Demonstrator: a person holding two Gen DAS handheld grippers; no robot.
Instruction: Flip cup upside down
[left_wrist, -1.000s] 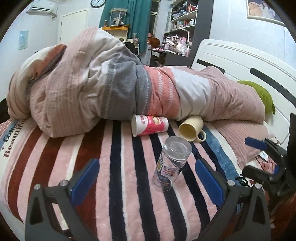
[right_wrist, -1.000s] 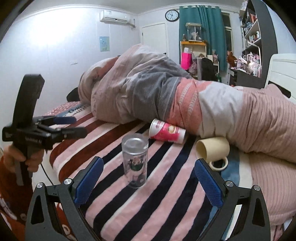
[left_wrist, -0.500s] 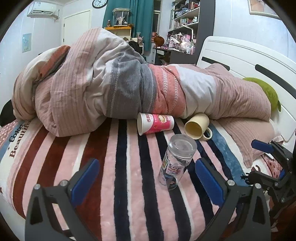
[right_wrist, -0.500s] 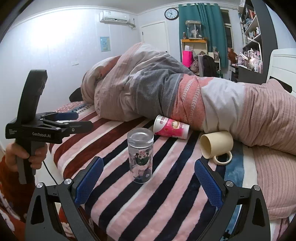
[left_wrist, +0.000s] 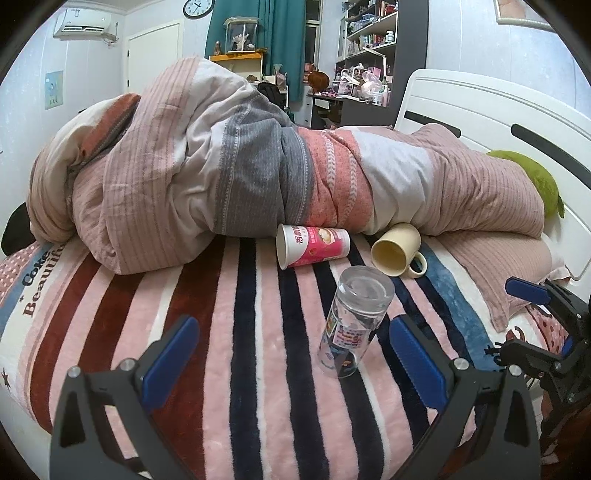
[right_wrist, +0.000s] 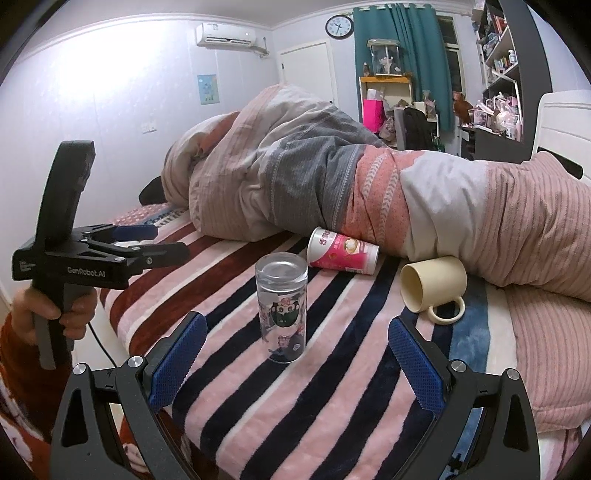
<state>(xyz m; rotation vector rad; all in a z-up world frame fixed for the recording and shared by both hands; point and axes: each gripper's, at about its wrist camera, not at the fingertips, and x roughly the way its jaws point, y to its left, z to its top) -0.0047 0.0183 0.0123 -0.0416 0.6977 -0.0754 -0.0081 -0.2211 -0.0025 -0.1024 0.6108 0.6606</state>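
Observation:
A clear glass cup (left_wrist: 354, 321) with cartoon stickers stands on the striped blanket, its closed base facing up; it also shows in the right wrist view (right_wrist: 282, 312). My left gripper (left_wrist: 291, 354) is open and empty, back from the glass with the glass ahead near its right finger. My right gripper (right_wrist: 295, 354) is open and empty, the glass just ahead between its fingers without touching. The left gripper shows from the side in the right wrist view (right_wrist: 147, 242). The right gripper shows at the right edge of the left wrist view (left_wrist: 532, 306).
A pink paper cup (left_wrist: 312, 245) and a cream mug (left_wrist: 397, 249) lie on their sides behind the glass, against a bunched duvet (left_wrist: 221, 166). A pillow (left_wrist: 517, 258) and white headboard (left_wrist: 480, 110) are at the right. The bed edge is close in front.
Both grippers have drawn back and risen slightly from the glass, so it sits farther ahead in each view. The glass, paper cup and mug have not moved.

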